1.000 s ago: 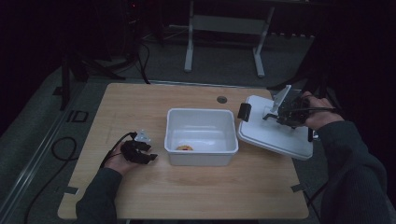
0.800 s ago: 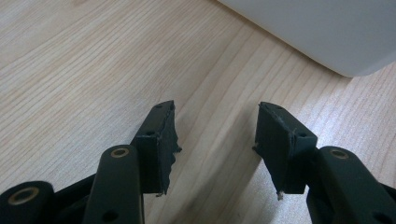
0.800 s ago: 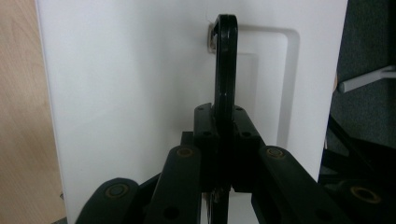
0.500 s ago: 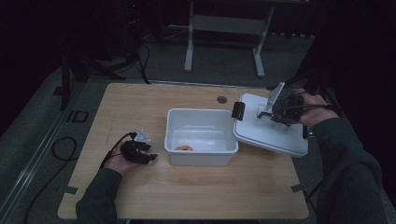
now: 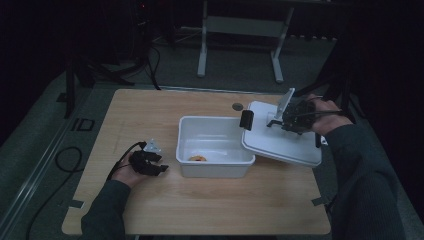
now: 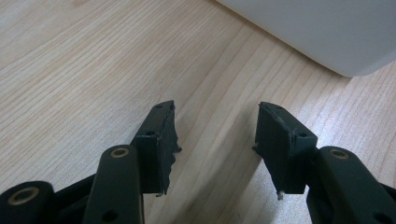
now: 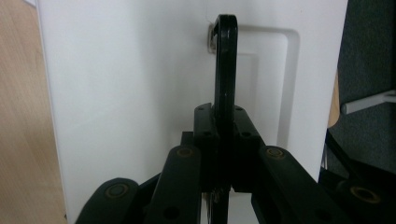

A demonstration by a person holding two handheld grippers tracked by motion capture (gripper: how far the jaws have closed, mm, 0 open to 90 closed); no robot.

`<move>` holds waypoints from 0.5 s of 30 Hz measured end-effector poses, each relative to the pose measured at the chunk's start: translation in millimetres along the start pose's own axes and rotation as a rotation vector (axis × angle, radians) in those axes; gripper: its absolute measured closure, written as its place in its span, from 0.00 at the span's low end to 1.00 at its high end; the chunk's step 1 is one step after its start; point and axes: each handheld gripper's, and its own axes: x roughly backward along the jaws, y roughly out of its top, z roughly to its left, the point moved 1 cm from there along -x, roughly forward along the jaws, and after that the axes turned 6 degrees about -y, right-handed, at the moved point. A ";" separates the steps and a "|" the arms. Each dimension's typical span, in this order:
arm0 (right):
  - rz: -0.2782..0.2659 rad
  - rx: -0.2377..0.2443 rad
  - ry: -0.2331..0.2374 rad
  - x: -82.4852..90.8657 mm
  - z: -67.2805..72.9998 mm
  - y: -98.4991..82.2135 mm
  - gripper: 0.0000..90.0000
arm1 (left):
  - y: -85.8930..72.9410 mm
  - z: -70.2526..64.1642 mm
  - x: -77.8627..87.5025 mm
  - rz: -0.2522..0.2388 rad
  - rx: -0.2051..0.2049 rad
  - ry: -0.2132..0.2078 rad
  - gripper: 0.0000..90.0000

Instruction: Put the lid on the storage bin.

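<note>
White plastic makes up both items of concern: an open bin (image 5: 216, 145) standing near the middle of the wooden table (image 5: 200, 210), and its lid (image 5: 280, 137) held to the bin's right. The right gripper (image 5: 295, 117) has its jaws clamped on the lid's black handle (image 7: 225, 65), which stands upright between them in the right gripper view. In the high view the lid sits tilted, its left edge over the bin's right rim and overlapping it slightly, its right edge reaching out to the table's right border. A black clasp (image 5: 247, 120) hangs at the lid's left edge, just above the bin's back right corner. Inside the bin a small orange object (image 5: 197, 158) lies on the floor near the front wall; I cannot tell what it is. The left gripper (image 5: 150, 162) rests low on the table to the left of the bin, near it but not touching, with its jaws apart and nothing between them. In the left gripper view bare wood shows between the jaws and a corner of the bin's wall (image 6: 327, 32) lies ahead. Bare tabletop runs along the whole front edge and across the back left quarter. A round cable port (image 5: 237, 106) sits near the back edge, behind the bin.
</note>
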 end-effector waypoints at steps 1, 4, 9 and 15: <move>-0.001 -0.001 0.001 -0.1 0.3 1.4 0.94 | 0.0 0.0 0.0 -0.001 0.000 0.000 0.53; -0.004 0.006 0.003 -0.5 0.5 4.2 0.94 | -0.1 0.1 0.0 -0.001 -0.001 -0.001 0.53; -0.012 0.016 0.008 -2.8 1.7 11.6 0.94 | -0.2 0.1 0.0 -0.001 -0.001 -0.001 0.53; -0.013 0.028 0.014 -4.1 2.6 19.6 0.94 | -0.4 0.2 0.1 -0.002 -0.002 -0.002 0.53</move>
